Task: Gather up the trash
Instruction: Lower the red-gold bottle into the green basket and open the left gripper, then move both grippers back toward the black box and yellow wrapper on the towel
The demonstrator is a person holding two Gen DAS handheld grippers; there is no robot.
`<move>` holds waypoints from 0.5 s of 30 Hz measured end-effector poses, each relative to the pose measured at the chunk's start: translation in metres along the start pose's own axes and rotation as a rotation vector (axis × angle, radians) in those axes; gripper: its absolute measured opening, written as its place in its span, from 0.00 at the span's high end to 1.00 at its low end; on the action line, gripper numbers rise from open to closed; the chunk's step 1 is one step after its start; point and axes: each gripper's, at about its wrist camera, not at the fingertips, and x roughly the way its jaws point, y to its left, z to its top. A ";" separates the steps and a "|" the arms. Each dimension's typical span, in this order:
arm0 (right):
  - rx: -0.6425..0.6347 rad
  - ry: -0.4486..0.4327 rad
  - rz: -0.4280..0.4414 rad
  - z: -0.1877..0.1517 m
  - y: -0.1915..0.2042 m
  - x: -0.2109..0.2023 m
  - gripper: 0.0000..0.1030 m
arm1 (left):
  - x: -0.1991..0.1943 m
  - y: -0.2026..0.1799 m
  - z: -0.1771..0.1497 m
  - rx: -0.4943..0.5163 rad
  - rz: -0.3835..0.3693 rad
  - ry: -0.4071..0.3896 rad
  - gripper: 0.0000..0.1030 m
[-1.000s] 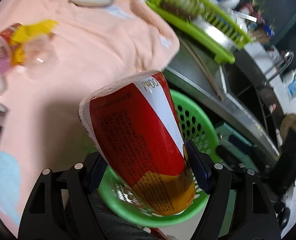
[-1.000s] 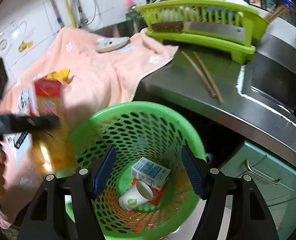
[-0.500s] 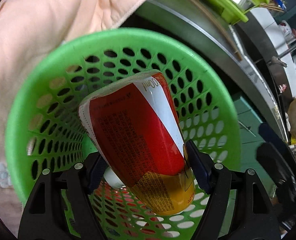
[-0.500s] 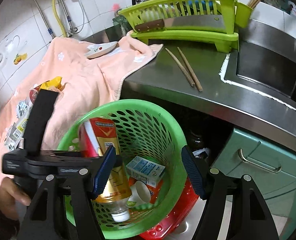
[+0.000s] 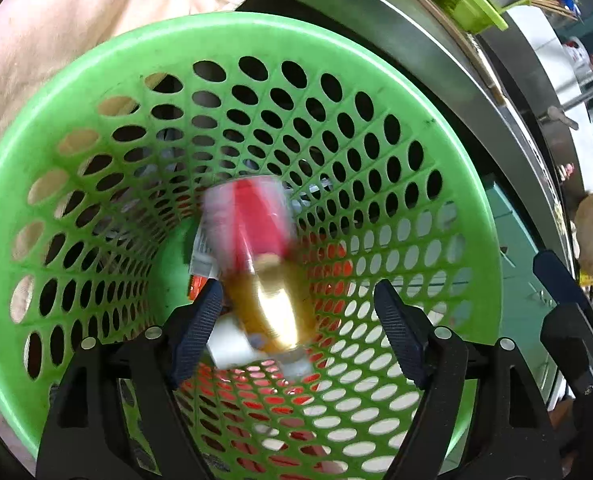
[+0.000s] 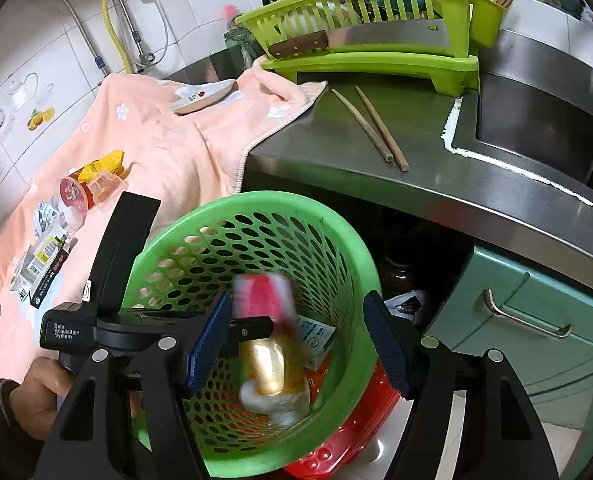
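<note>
1. Left gripper point(image 5: 296, 320): jaws spread apart and holding nothing. It hangs over the mouth of the green basket point(image 5: 456, 184), fingers pointing down into it.
2. Right gripper point(image 6: 296, 336): jaws spread wide and empty. It is positioned above the basket's near rim, touching nothing.
3. Red-and-gold bottle point(image 5: 256, 264): motion-blurred and inside the basket, clear of both left pads. In the right wrist view it appears cap-down near the basket floor, beside a small white-and-blue carton point(image 6: 316, 336).
4. Change from half a second earlier: the left jaws were then clamped on the bottle just above the basket. They have since parted, and the bottle has dropped in.
5. Right gripper: no change in opening between the frames.
6. Remaining trash: wrappers, a round red-lidded cup point(image 6: 72, 194) and flat cartons lie on the peach towel point(image 6: 168, 152), well apart from the basket.
7. Two chopsticks point(image 6: 372, 128) lie on the steel counter point(image 6: 456, 188).
</note>
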 end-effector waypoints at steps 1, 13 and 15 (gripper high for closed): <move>-0.001 -0.001 0.000 0.001 0.000 0.000 0.36 | -0.002 0.002 -0.001 0.000 -0.002 -0.002 0.25; -0.043 -0.016 0.021 0.009 0.019 -0.007 0.36 | -0.079 0.006 -0.026 0.068 0.056 -0.142 0.25; -0.056 -0.017 0.028 0.011 0.025 -0.006 0.36 | -0.095 0.015 -0.030 0.064 0.087 -0.175 0.25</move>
